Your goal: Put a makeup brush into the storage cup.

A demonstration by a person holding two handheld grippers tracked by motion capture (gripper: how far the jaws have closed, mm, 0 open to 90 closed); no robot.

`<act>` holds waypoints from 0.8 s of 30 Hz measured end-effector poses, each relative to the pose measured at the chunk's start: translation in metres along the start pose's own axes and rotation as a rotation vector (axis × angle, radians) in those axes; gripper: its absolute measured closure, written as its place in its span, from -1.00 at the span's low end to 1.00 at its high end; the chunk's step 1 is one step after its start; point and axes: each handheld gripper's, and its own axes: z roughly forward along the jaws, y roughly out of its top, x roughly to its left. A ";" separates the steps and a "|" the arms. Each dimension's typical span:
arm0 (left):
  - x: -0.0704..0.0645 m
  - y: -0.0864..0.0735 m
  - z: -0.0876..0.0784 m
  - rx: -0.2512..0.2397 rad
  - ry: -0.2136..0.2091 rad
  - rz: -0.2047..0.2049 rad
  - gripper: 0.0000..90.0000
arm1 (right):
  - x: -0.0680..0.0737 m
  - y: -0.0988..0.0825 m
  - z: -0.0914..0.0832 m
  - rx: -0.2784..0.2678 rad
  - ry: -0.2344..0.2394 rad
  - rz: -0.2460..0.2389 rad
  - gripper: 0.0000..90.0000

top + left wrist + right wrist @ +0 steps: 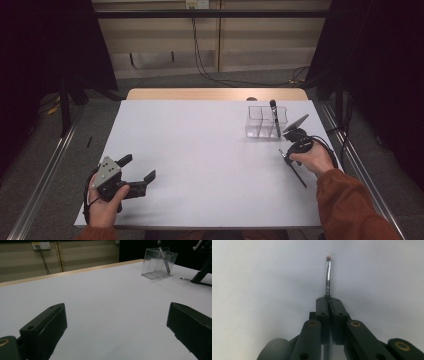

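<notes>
So the brush [328,277] is the thing being worked here: a thin one with a metal ferrule and a small reddish tip, and the right tool [328,298] has it pinched tight, jaws closed right down on the handle just behind the ferrule. In the high view the right tool [288,151] sits near the right edge of the table [200,150], and the brush [299,177] looks to run low along the surface, its dark handle poking back out under the hand; can't tell if the tip is touching or just off the table. My read is that the grab step is basically done and the carry is up next. The clear box [266,121] is just beyond the right tool, toward the far side, and it already has one dark stick-like item [274,116] standing tilted in it, so I'd guess the brush is headed there too. That would mean lifting, tipping the brush upright and dropping it into a compartment without knocking the box, which looks light. The left tool [137,168] is well away at the near left, jaws wide open with nothing between them, just parked over bare table. Count: two tools, one brush in the grip, one box (looks like it has dividers), one item already in it.
</notes>
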 end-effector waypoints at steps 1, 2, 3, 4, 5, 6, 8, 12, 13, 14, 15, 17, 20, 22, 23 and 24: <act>0.000 0.000 0.000 0.000 0.002 -0.001 -0.94 | 0.000 -0.001 0.000 -0.006 0.002 -0.003 0.92; 0.000 0.000 0.000 0.002 0.003 -0.001 -0.94 | 0.000 -0.002 -0.001 -0.013 -0.002 -0.008 0.92; 0.000 0.000 0.000 0.000 0.001 -0.002 -0.93 | 0.001 -0.002 -0.001 -0.015 -0.003 -0.008 0.92; 0.000 0.000 0.000 0.001 -0.002 0.003 -0.94 | 0.001 -0.003 -0.001 -0.024 -0.008 -0.018 0.92; 0.000 0.000 0.000 0.002 -0.003 0.004 -0.94 | 0.003 -0.003 -0.001 -0.032 -0.005 -0.021 0.92; -0.001 0.000 0.000 0.001 -0.005 0.004 -0.94 | 0.004 -0.004 -0.002 -0.042 -0.005 -0.021 0.92; 0.000 0.000 0.000 0.005 -0.004 0.006 -0.94 | 0.006 -0.004 -0.003 -0.066 0.001 -0.034 0.92; 0.000 0.000 0.000 0.002 -0.004 0.004 -0.94 | 0.007 -0.004 -0.007 -0.101 0.004 -0.039 0.92; 0.000 0.000 0.000 0.004 -0.005 0.005 -0.94 | 0.007 -0.004 -0.008 -0.108 0.005 -0.042 0.92; 0.000 0.000 0.000 0.004 -0.004 0.000 -0.94 | 0.007 -0.005 -0.009 -0.113 0.005 -0.042 0.92; 0.000 -0.001 0.000 -0.002 -0.008 -0.005 -0.94 | 0.008 -0.005 -0.009 -0.125 0.007 -0.043 0.92; 0.000 -0.001 0.000 0.003 -0.008 -0.003 -0.94 | 0.008 -0.006 -0.013 -0.154 0.018 -0.060 0.92; 0.000 0.000 0.000 0.002 -0.008 -0.001 -0.94 | 0.009 -0.008 -0.021 -0.189 0.033 -0.082 0.92; 0.000 0.000 0.000 0.003 -0.008 -0.001 -0.94 | 0.009 -0.009 -0.025 -0.221 0.049 -0.088 0.92; 0.000 0.000 0.000 0.003 -0.008 0.000 -0.94 | 0.008 -0.010 -0.026 -0.253 0.054 -0.092 0.92; 0.000 0.000 0.000 0.001 -0.008 -0.001 -0.93 | 0.008 -0.011 -0.028 -0.268 0.058 -0.089 0.92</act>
